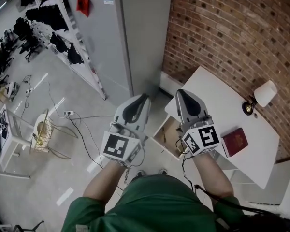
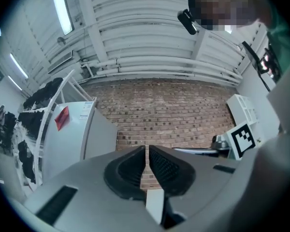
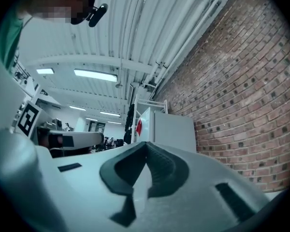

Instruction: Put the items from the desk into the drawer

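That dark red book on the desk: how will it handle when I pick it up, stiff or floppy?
The dark red book looks thin and closed, so probably light and fairly stiff. It lies flat on the white desk, so getting a jaw under its edge may be awkward; it could slide instead.

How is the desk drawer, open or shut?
Open. In the head view the drawer sticks out from under the white desk, and you can see down inside it.
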